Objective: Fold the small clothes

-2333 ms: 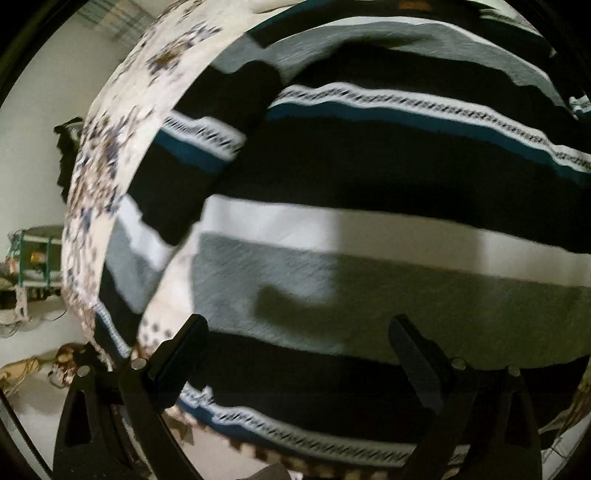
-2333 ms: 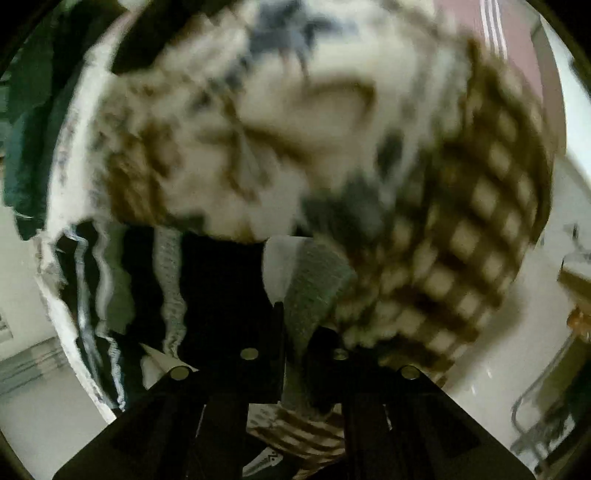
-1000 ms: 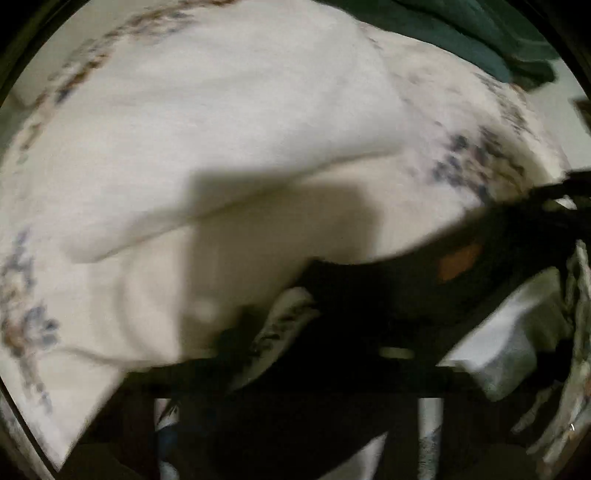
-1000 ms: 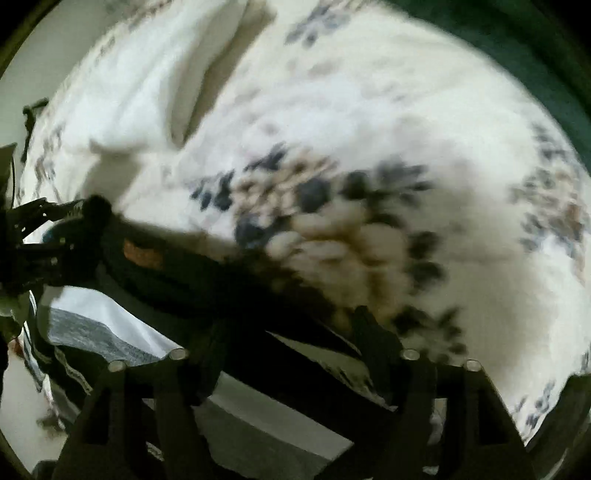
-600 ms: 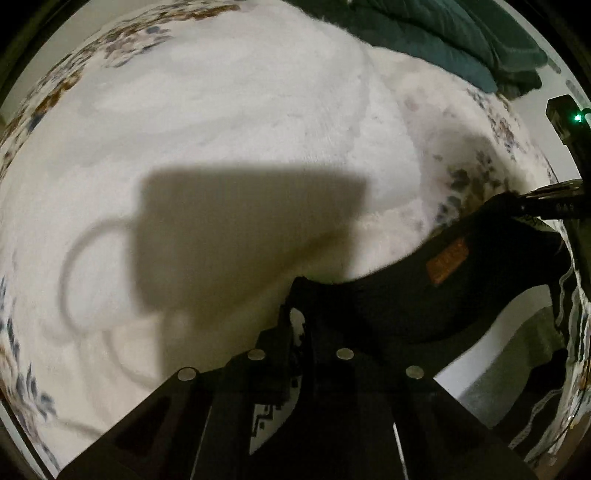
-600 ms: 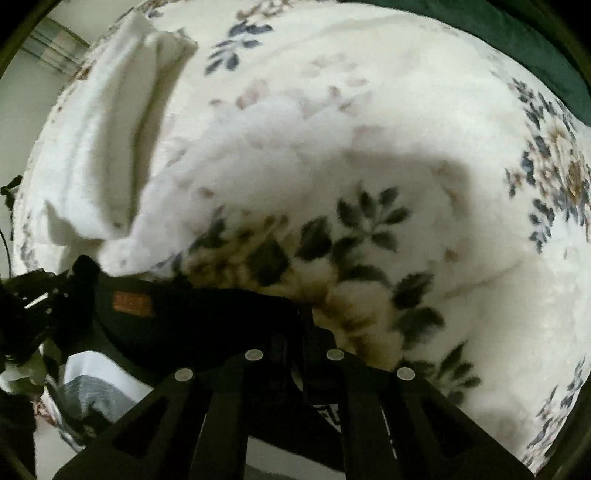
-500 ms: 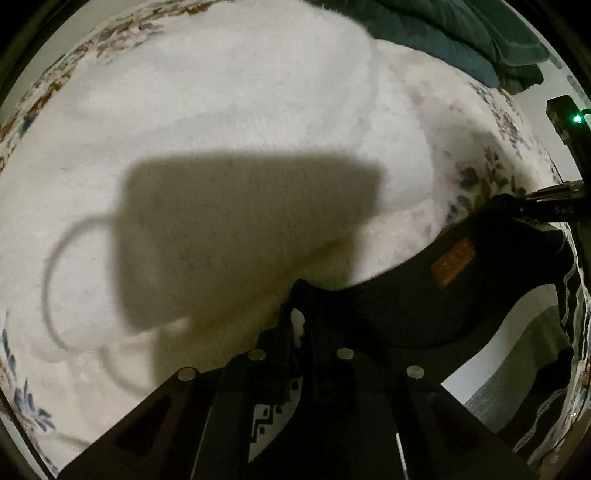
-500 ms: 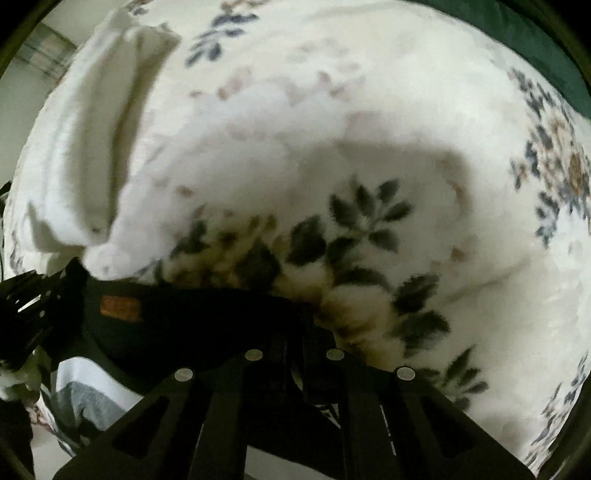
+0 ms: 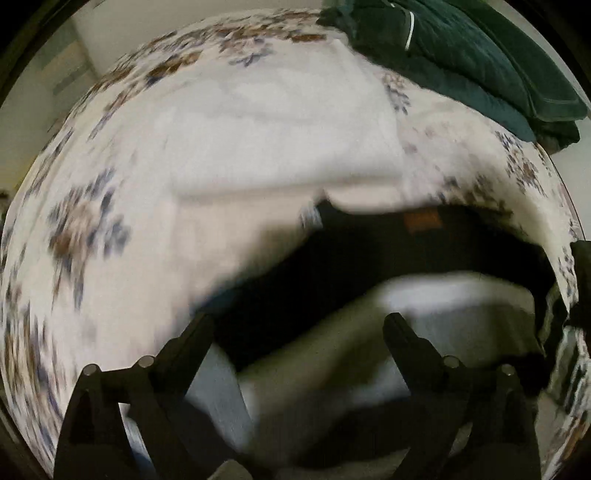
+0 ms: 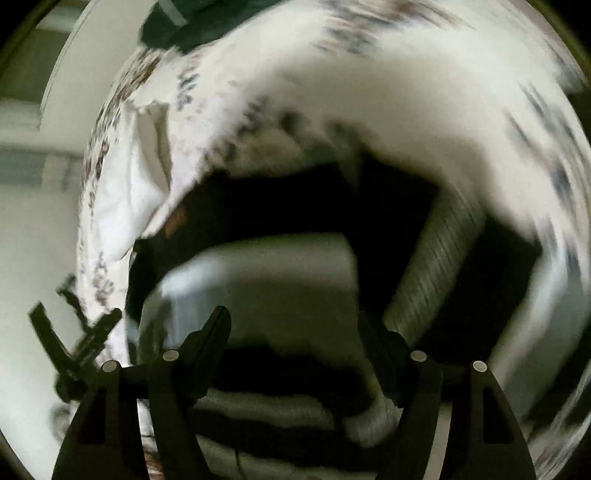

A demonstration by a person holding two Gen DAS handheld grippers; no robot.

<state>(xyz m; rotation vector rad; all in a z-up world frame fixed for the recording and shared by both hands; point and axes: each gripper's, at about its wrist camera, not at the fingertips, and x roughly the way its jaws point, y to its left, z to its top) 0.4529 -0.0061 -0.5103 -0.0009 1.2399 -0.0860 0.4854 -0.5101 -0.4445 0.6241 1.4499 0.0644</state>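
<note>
A striped sweater (image 9: 454, 295) in black, white and grey lies on the white floral blanket (image 9: 92, 229), its black neck band with an orange label (image 9: 423, 221) at the far side. My left gripper (image 9: 297, 325) hangs above it. Its jaws are opening and stand wide, with nothing pinched between them. In the right wrist view the sweater (image 10: 277, 273) shows its white stripe, a grey ribbed sleeve (image 10: 443, 258) and the label (image 10: 176, 220). My right gripper (image 10: 295, 321) is over it, jaws opening, pads off the cloth. Both views are blurred by motion.
A dark green quilt (image 9: 461, 48) lies heaped at the far edge of the bed, and shows in the right wrist view as well (image 10: 192, 18). A folded white cloth (image 9: 288, 122) rests on the blanket beyond the sweater. The bed's edge and a pale floor (image 10: 33, 229) are at the left.
Half a second ago both grippers were shut on the sweater's black neck edge. Both have since let go, opened wide and pulled up and back. The right view has rolled.
</note>
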